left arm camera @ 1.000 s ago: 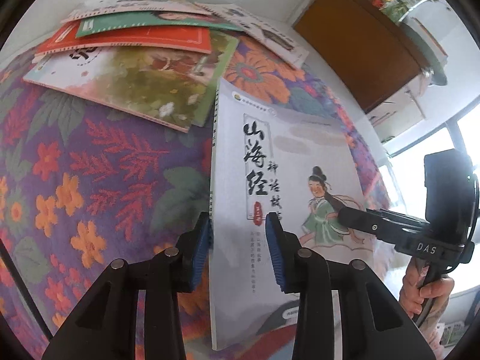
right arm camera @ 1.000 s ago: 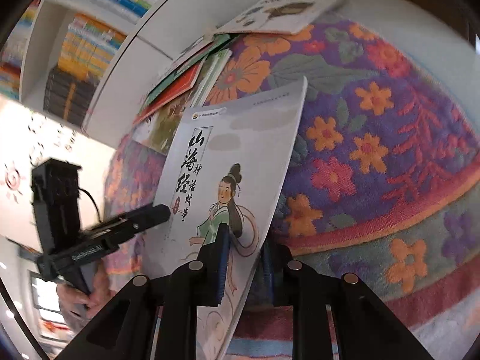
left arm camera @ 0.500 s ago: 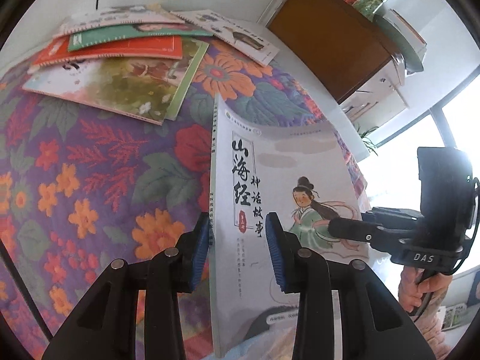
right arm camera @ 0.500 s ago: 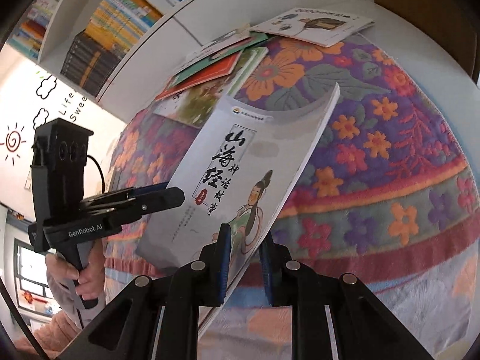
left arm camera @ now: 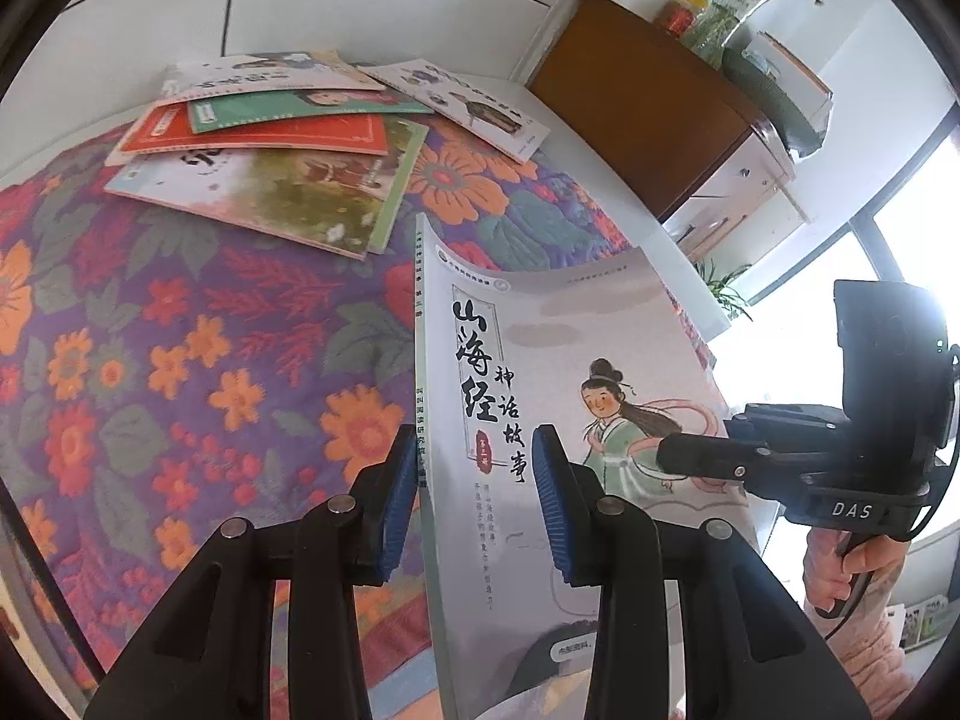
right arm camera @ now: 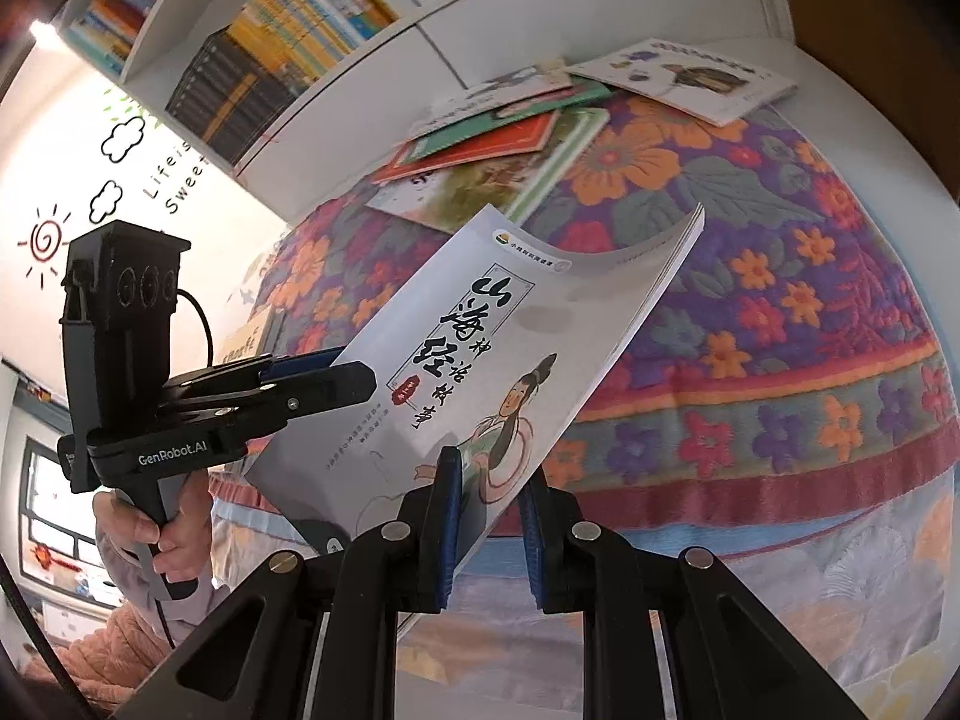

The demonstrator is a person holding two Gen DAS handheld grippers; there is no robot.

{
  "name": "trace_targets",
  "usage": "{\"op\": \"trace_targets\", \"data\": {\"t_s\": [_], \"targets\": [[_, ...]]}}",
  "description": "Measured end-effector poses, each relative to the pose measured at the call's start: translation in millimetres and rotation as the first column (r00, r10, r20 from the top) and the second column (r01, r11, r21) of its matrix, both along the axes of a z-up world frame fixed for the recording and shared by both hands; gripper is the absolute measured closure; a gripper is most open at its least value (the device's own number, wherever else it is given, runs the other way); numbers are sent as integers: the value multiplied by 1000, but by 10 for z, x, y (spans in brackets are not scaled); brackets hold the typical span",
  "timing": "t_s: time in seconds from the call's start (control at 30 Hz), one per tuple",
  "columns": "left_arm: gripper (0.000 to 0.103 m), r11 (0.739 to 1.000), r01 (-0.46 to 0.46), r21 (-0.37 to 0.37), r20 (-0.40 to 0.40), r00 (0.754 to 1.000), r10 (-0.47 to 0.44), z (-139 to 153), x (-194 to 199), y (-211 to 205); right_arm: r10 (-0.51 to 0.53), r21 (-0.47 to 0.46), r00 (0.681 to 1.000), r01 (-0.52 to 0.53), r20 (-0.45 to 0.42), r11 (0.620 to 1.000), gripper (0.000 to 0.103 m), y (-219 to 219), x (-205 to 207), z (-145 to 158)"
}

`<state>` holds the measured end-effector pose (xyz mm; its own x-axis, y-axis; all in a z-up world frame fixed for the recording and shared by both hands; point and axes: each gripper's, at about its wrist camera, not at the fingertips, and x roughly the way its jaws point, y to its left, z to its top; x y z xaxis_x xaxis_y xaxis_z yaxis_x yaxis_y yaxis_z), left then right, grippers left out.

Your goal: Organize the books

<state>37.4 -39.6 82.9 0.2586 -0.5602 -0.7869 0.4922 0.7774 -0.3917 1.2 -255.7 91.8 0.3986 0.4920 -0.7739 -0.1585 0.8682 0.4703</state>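
With the left gripper (left arm camera: 474, 504) clamped on the spine edge and the right gripper (right arm camera: 489, 516) pinching the opposite edge, we have raised the grey book (left arm camera: 558, 420) clear of the floral cloth (left arm camera: 180, 360), ready to carry toward the book pile (left arm camera: 282, 156)

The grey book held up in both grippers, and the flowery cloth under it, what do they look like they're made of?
Grey book: a paperback, apparently thin card and paper with a smooth cover; its top edge curls and the page edges show. Flowery cloth: seemingly a thick woven or terry fabric, matte; its surface looks nubbly and takes no shine.
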Motion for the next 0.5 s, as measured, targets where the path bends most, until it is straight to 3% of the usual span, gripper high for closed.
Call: {"op": "trace_targets", "data": {"t_s": [0.5], "targets": [[68,994,-113,15,69,991,111,157,-212,708,134,-46,987,-130,85,990,85,697,24,182]]}}
